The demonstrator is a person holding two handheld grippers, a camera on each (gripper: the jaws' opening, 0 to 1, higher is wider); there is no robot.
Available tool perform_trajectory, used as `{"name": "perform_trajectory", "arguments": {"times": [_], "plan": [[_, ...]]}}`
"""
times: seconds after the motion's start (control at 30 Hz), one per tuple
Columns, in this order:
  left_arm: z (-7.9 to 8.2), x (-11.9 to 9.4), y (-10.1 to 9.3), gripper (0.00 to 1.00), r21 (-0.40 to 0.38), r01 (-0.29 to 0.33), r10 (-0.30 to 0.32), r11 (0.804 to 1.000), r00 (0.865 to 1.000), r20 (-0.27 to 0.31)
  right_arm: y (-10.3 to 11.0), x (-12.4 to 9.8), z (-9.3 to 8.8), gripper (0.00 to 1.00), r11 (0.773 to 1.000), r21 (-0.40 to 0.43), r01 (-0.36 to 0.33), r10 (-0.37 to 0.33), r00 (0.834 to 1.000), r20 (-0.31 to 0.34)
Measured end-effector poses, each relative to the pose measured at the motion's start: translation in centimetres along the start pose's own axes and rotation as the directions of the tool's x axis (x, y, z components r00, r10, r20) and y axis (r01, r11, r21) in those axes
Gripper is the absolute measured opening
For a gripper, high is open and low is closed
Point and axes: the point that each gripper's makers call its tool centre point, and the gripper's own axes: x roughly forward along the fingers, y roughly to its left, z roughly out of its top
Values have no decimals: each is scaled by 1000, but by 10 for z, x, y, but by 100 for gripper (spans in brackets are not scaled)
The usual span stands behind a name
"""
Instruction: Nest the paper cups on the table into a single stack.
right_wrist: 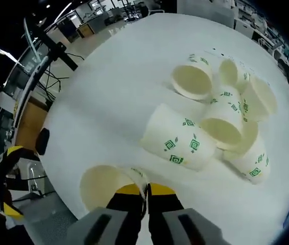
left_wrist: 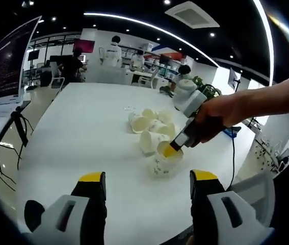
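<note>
Right gripper (right_wrist: 138, 193) pinches the rim of an upright cup (right_wrist: 108, 186), a ready stack base. Left gripper (left_wrist: 147, 178) spread, idle above bench (left_wrist: 83, 127). Loose cups (right_wrist: 226, 107) lie tipped nearby.

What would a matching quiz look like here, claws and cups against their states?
Things:
1. left claw
2. right claw
3. held cup
4. nearest loose cup

States:
A. lying on its side
B. open, holding nothing
C. mouth up, pinched at the rim
D. shut on a cup rim

Pairs: 1-B, 2-D, 3-C, 4-A
</note>
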Motion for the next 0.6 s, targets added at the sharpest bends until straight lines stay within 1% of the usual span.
{"name": "perform_trajectory", "arguments": {"times": [0.1,0.37,0.47,0.6], "plan": [[-1,0,-1,66,1,0,0,1000,1000,-7,2,0,1,0,1000,2,-2,2,1000,4],[-1,1,-1,66,2,-1,1,1000,1000,-7,-1,3,5,6,1000,-4,-8,8,1000,7],[-2,1,0,66,4,-1,1,1000,1000,-9,-1,0,5,10,1000,-13,-10,10,1000,5],[0,2,-3,66,6,2,-1,1000,1000,-9,-2,-5,6,11,1000,-6,-19,19,1000,14]]}}
